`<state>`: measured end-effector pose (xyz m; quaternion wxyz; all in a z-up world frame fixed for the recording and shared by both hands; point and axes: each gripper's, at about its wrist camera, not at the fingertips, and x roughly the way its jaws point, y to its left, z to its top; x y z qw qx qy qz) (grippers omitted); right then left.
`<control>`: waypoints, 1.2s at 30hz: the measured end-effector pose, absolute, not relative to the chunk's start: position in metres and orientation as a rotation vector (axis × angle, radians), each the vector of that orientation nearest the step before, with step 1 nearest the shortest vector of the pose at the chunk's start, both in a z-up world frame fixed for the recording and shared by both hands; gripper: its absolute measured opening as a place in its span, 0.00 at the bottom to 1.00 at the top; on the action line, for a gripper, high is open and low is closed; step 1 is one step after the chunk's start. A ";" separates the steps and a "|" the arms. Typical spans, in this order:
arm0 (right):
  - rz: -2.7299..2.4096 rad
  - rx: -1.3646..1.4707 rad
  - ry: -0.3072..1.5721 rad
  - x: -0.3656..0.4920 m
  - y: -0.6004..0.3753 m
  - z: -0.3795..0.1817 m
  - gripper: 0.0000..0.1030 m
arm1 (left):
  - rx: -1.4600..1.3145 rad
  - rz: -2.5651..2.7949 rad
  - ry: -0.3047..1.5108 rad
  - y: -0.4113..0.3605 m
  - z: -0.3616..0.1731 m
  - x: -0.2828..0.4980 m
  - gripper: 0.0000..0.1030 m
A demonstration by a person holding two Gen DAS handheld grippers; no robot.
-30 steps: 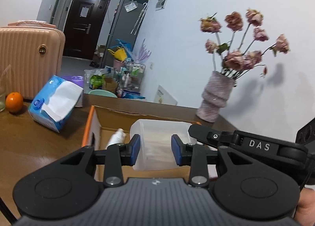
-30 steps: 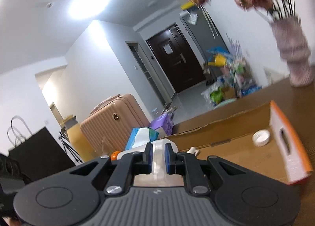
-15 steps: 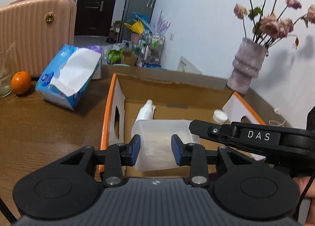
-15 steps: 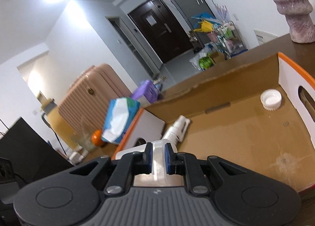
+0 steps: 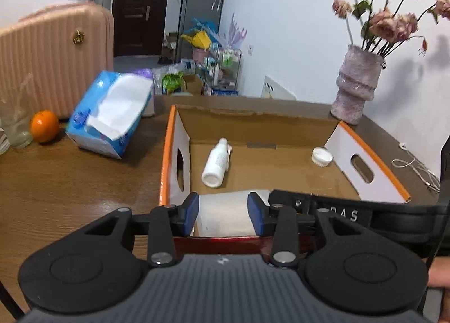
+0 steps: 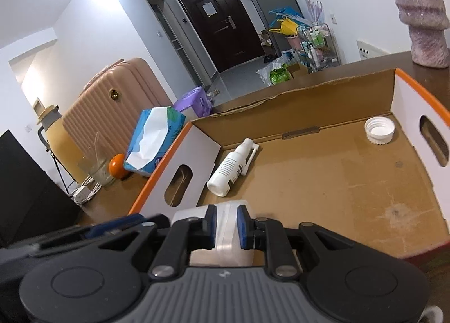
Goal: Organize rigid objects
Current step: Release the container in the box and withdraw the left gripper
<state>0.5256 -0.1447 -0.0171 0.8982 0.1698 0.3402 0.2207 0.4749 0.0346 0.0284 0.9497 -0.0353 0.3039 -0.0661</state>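
Both grippers hold one translucent white plastic container (image 5: 225, 214) low at the near edge of an open cardboard box (image 5: 281, 129) with orange rims. My left gripper (image 5: 224, 214) is shut on the container's body. My right gripper (image 6: 226, 224) is shut on its thin side; the container also shows there (image 6: 225, 238). Inside the box a white spray bottle (image 5: 216, 162) lies at the left, also in the right wrist view (image 6: 232, 167), and a white screw cap (image 5: 322, 156) lies at the far right, also seen from the right (image 6: 379, 130).
On the wooden table (image 5: 70, 182) left of the box lie a blue tissue pack (image 5: 109, 117), an orange (image 5: 45, 126) and a glass (image 5: 14, 126). A pink vase with dried roses (image 5: 355, 89) stands behind the box. White cables (image 5: 416, 168) lie at the right. A pink suitcase (image 5: 50, 61) stands beyond.
Both grippers have tilted down and lowered the container towards the box's near end. The box floor, bottle and cap have come fully into view.
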 end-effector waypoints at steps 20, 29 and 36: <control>0.370 0.126 0.367 0.344 -0.208 0.085 0.52 | -0.034 -0.156 0.366 0.012 0.095 0.301 0.61; 0.321 0.040 0.191 0.254 -0.223 0.088 0.87 | 0.006 -0.090 0.179 0.000 0.096 0.212 0.94; 0.297 -0.001 0.083 0.198 -0.230 0.080 1.00 | 0.018 -0.058 0.065 -0.008 0.090 0.155 1.00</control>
